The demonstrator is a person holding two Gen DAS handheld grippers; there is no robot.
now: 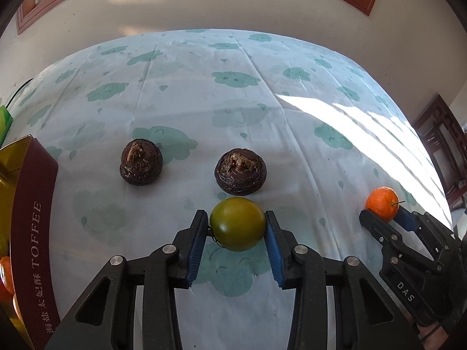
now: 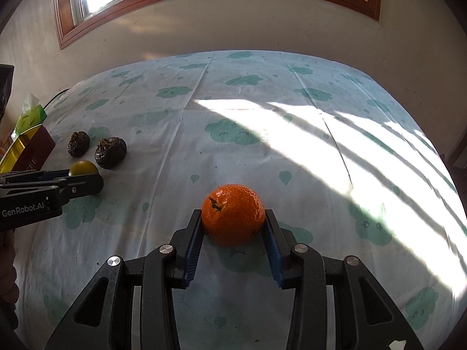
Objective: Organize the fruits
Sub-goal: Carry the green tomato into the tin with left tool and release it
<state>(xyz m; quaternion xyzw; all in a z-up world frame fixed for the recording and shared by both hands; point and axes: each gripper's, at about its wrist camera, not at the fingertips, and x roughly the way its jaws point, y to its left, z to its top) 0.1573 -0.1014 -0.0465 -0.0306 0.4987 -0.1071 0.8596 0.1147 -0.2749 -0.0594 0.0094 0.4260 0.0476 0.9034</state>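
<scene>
My left gripper (image 1: 237, 226) is shut on a green round fruit (image 1: 238, 224) just above the tablecloth. Two dark brown water chestnuts (image 1: 141, 162) (image 1: 240, 171) lie just beyond it. My right gripper (image 2: 233, 221) is shut on an orange mandarin (image 2: 233, 214), low over the cloth. In the left wrist view the mandarin (image 1: 381, 202) and right gripper (image 1: 382, 215) show at the right. In the right wrist view the green fruit (image 2: 83, 168) and left gripper (image 2: 84, 176) show at the left.
A maroon and gold toffee tin (image 1: 27, 233) with orange fruit inside stands at the left edge. A green tissue pack (image 2: 30, 113) sits behind it. The table has a cloud-print cloth (image 1: 233, 102), with a wall and window beyond.
</scene>
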